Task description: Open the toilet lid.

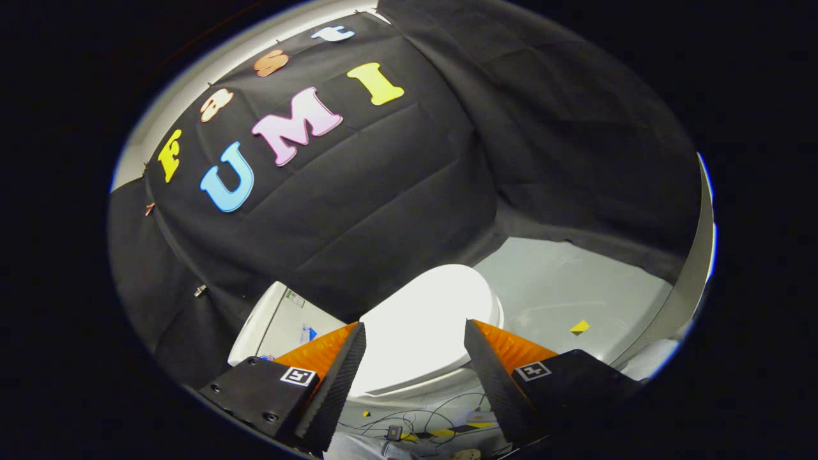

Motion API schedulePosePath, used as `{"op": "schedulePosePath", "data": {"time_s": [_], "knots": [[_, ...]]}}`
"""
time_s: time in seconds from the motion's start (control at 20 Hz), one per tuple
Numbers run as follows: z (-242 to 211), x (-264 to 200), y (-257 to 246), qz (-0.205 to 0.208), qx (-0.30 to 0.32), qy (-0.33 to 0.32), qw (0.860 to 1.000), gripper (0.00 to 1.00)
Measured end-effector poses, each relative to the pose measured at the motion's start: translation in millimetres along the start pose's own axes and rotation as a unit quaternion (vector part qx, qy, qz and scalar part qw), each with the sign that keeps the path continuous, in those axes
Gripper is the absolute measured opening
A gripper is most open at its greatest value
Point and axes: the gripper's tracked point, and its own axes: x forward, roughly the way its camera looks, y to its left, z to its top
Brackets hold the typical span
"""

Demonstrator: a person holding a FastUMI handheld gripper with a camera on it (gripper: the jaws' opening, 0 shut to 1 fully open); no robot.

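A white toilet stands below and ahead of me on the pale floor. Its lid lies flat, closed over the bowl, with the white tank behind it against the black cloth wall. My gripper hovers open above the lid, its two fingers spread wide with the lid showing in the gap between them. Neither finger touches the lid, and nothing is held.
Black cloth walls rise behind and to the right of the toilet. The pale floor stretches to the right of the bowl, with a small yellow marker on it. Cables and small items lie on the floor in front of the toilet.
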Motion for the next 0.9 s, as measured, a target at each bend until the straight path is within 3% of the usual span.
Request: {"op": "schedulePosePath", "data": {"time_s": [0.9], "knots": [[-102.1,97.8,-108.8,-0.041,0.128,0.112,0.985,0.96]]}}
